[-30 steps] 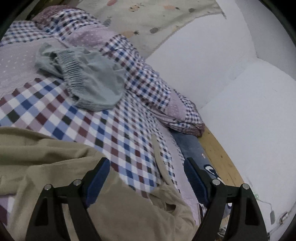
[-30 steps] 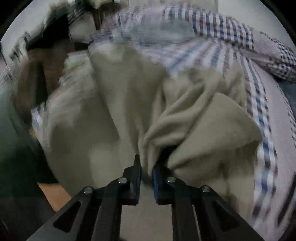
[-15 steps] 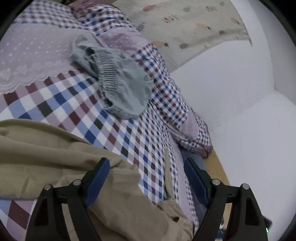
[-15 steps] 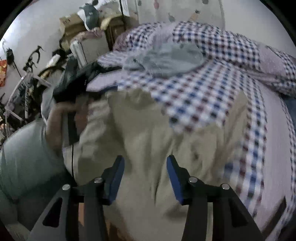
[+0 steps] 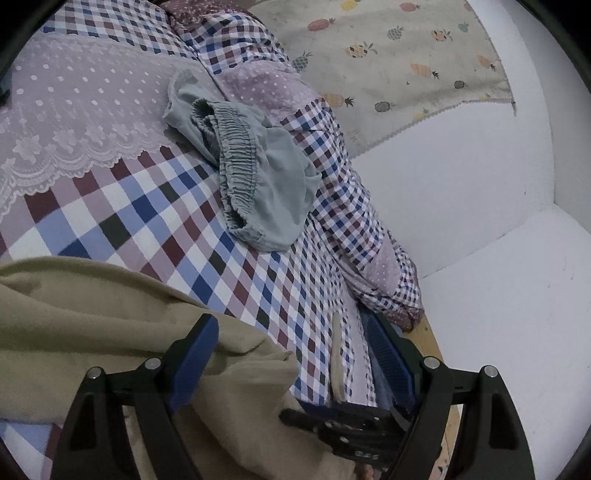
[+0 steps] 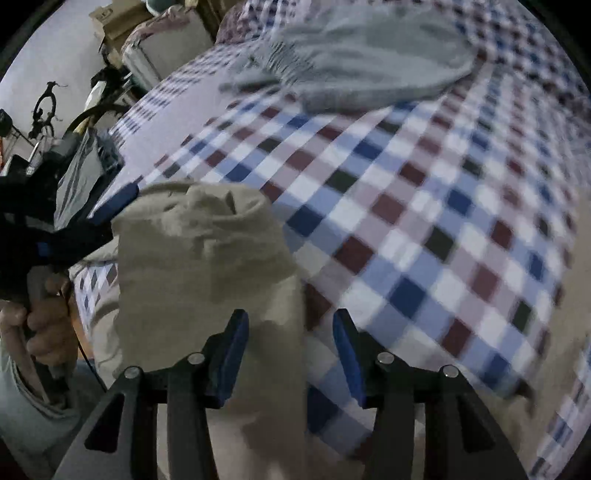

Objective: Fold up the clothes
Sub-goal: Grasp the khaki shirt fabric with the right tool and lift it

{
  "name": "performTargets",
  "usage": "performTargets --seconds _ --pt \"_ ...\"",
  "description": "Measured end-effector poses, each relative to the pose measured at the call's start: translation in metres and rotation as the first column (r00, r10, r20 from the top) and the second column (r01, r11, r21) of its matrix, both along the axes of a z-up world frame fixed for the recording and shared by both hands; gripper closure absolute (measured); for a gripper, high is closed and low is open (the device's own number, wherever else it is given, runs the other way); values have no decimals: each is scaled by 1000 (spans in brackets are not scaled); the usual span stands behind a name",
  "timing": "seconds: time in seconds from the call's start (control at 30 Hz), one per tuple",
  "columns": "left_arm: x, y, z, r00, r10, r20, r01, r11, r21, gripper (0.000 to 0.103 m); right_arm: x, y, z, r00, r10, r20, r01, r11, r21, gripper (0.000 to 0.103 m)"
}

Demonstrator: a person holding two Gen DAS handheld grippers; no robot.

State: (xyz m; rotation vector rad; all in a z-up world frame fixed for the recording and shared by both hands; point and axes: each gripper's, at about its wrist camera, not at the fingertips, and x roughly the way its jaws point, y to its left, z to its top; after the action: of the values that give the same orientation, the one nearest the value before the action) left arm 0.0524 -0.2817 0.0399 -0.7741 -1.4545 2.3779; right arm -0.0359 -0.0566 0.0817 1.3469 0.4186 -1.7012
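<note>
Beige garment (image 5: 110, 325) lies rumpled across the lower left of the left wrist view, on the checked bedspread (image 5: 147, 221). Left gripper (image 5: 291, 354), bottom centre, stands released, jaws wide over the garment's edge. Right gripper (image 6: 291, 347), bottom centre of its blurred view, is likewise spread, apparently straddling a raised beige fold (image 6: 207, 258). Grey-green shorts (image 5: 258, 177) lie centre frame, well apart from the garment. A hand (image 6: 40, 325) shows at lower left.

Setting: a home bedroom. A bed (image 5: 122, 221) with a checked cover (lace-trimmed panel near its head) stands against a white wall (image 5: 461, 177). Above the bed hangs a pineapple-print cloth (image 5: 399, 55). Beside the bed stand cardboard boxes (image 6: 118, 22).
</note>
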Motion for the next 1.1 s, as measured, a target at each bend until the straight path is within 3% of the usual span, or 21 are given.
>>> performTargets --seconds 0.03,0.07,0.13,0.27,0.33,0.43,0.5,0.53,0.57,0.6,0.67,0.7,0.77,0.87,0.97,1.1 --pt "1 -3 1 1000 2 -1 -2 1000 2 18 4 -5 -2 1000 21 0 -21 1000 -6 85" --pt "2 -7 1 1000 3 -3 -3 1000 3 18 17 -8 4 997 41 -59 -41 999 -4 101" --pt "4 -14 3 1000 6 -3 -6 1000 2 18 54 -14 23 976 95 -196 -99 995 -14 101" --pt "5 -13 13 997 -68 -20 67 997 -40 18 150 -16 53 882 243 -405 -260 966 13 101" --pt "5 -9 19 992 -123 -28 121 990 -74 18 171 -16 46 871 262 -416 -272 962 36 101" --pt "3 18 27 965 -260 -5 254 947 -195 19 200 -17 34 856 288 -429 -286 956 69 101" --pt "3 34 25 948 -312 52 314 908 -276 28 219 -17 26 846 305 -436 -295 951 92 101" --pt "3 40 23 940 -330 81 339 889 -309 39 229 -17 22 841 314 -440 -300 949 103 98" --pt "3 41 20 939 -328 107 345 881 -324 52 239 -17 18 836 322 -444 -304 946 114 98" --pt "2 40 15 938 -315 142 345 875 -340 59 249 -17 14 831 331 -447 -308 943 126 97" --pt "0 36 7 938 -285 199 341 869 -358 83 268 -18 6 821 348 -453 -316 937 148 88" --pt "-1 32 3 938 -265 225 333 871 -361 89 268 -16 7 833 344 -433 -316 939 138 84" --pt "-1 20 -5 942 -212 261 298 886 -354 97 267 -9 17 855 335 -396 -324 941 96 65" --pt "5 1 -6 960 -157 231 227 921 -317 100 250 9 49 887 303 -348 -322 947 5 62" --pt "15 -14 -1 979 -96 180 147 943 -299 101 217 28 90 917 205 -342 -249 964 -90 55" --pt "21 -27 0 987 -42 158 87 953 -291 102 169 25 99 930 194 -312 -239 964 -112 54"
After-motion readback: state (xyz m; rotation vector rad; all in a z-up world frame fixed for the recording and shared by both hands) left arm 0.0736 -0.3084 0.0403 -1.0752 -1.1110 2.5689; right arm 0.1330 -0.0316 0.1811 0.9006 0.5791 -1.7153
